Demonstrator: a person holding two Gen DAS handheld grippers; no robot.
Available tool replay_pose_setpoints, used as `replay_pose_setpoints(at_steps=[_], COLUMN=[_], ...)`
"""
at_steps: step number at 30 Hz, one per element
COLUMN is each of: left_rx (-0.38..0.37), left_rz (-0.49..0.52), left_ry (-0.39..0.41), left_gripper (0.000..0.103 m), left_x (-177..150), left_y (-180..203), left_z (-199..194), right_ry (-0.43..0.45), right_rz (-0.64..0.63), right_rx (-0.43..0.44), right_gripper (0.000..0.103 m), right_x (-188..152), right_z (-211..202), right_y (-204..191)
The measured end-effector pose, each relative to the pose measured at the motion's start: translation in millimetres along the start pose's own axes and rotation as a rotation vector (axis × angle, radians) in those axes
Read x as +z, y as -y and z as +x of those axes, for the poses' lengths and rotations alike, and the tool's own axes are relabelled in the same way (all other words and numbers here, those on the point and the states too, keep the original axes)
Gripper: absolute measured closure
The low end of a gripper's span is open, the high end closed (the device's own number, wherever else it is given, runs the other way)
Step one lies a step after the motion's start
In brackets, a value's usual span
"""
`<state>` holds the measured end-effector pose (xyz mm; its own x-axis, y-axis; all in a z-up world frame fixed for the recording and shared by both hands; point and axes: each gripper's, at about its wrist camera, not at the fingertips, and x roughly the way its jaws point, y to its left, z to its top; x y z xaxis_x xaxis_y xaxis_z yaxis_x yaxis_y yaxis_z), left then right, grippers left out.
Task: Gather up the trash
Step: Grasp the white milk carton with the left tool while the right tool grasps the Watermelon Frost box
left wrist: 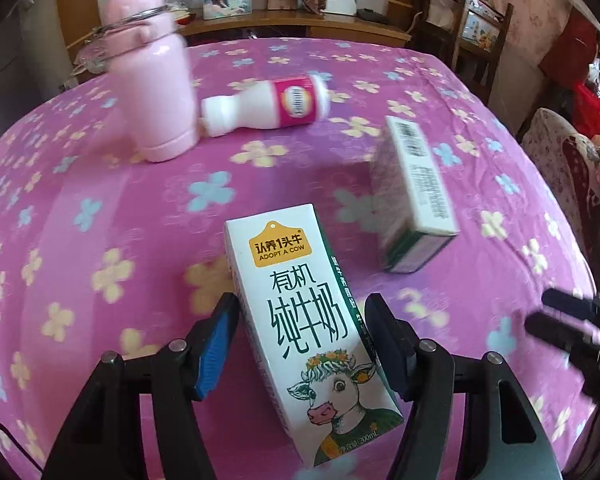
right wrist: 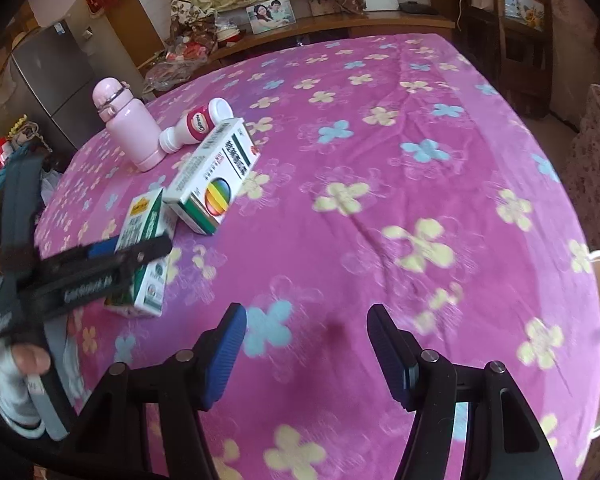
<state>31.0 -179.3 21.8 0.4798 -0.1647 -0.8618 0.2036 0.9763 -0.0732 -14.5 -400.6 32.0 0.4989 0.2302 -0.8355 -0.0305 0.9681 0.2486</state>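
Milk carton point(left wrist: 300, 320) stands on the table point(left wrist: 100, 208) between the left gripper point(left wrist: 300, 344) fingers. Medicine box point(left wrist: 414, 196) lies just right and behind it. Further back left: flask point(left wrist: 152, 80) upright, small bottle point(left wrist: 264, 104) on its side beside it (neck toward flask). Right gripper point(right wrist: 306, 356) over bare cloth, well right.

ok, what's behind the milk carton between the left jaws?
Behind the milk carton: flowered tablecloth, then a toppled white bottle beside a pink flask. Cloth directly under the carton is hidden.

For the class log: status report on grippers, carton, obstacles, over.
Left gripper shut on milk carton. Right gripper open, empty, over tablecloth. Medicine box close beside carton.
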Motion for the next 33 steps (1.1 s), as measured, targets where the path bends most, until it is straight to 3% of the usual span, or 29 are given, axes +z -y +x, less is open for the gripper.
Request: replay_pose_setpoints(at_steps=[9,15,19,23,28,33], left_rx=[0.058,0.056,0.043,0.035,0.031,0.045], left_rz=[-0.035,-0.031,-0.034,-0.049,-0.059,-0.054], left_ry=[0.008,0.001,0.008,0.011,0.013,0.019], left_gripper=[0.036,0.036,0.036,0.036,0.036,0.036], left_x=[-11.7,-15.0,-14.5,-12.7,-11.9,-12.5], left_y=[-45.0,-43.4,-43.6,-44.5,-40.9,-37.1], left_z=[-15.2,-10.7,-9.4,-8.1,-7.6,-7.9], right_ry=[0.053,-0.004,-0.002,0.018,-0.006,0.000], right_rz=[-0.013,-0.040,-0.028,-0.032,0.018,0.027], right_rx=[0.051,0.008,-0.026,-0.147,-0.102,-0.046], right_gripper=[0.036,0.035,0.032,0.032,0.032,0.032], right_x=[76.3,111.7,107.0,101.1,92.0,87.3], right_z=[29.9,66.3,62.9,45.0,44.7,55.2], right_y=[-53.2,-71.7,-53.4,-28.5,-9.8,-26.9])
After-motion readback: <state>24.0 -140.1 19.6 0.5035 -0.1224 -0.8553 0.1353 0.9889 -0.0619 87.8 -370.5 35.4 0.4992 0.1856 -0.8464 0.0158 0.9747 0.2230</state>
